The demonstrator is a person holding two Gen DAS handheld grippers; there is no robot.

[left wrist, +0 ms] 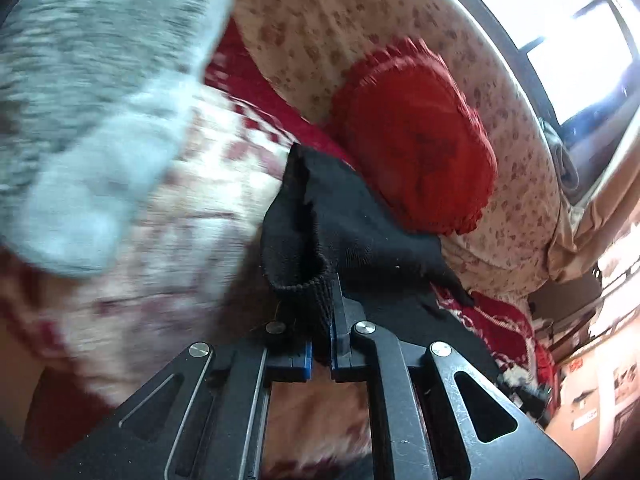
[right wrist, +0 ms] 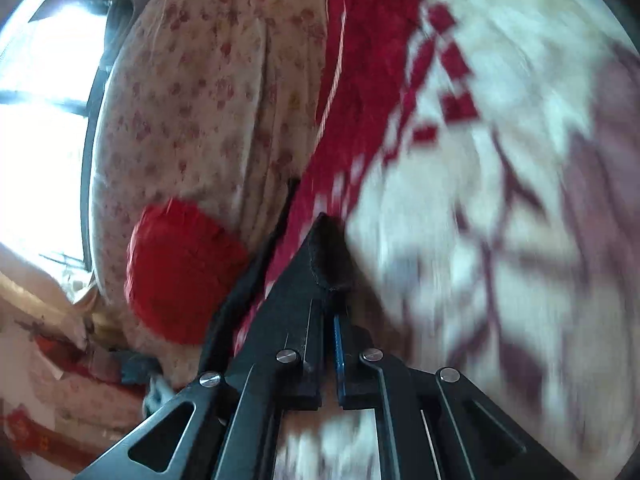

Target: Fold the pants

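Over a red-and-white patterned blanket (left wrist: 224, 168), both grippers clamp black pants (left wrist: 344, 216). Left gripper (left wrist: 320, 320) pinches a ribbed hem; right gripper (right wrist: 328, 300) pinches another edge. Fabric stretches toward a red cushion (left wrist: 420, 136).

The knitted ribbed pants (left wrist: 344, 220) are plain black, cuff and leg alike. The round ruffled-edge cushion (left wrist: 416, 160) is solid bright red. It lies against the soft cream cotton bedding (left wrist: 320, 20), which is strewn with small faded reddish-brown flower sprigs. The woven patterned blanket (right wrist: 460, 140) is deep red with white blocks and checks, its figures blurred. The fuzzy fabric (left wrist: 88, 92) at the upper left is mottled pale grey. The metal two-finger grippers are black with blue pads (right wrist: 339, 356).
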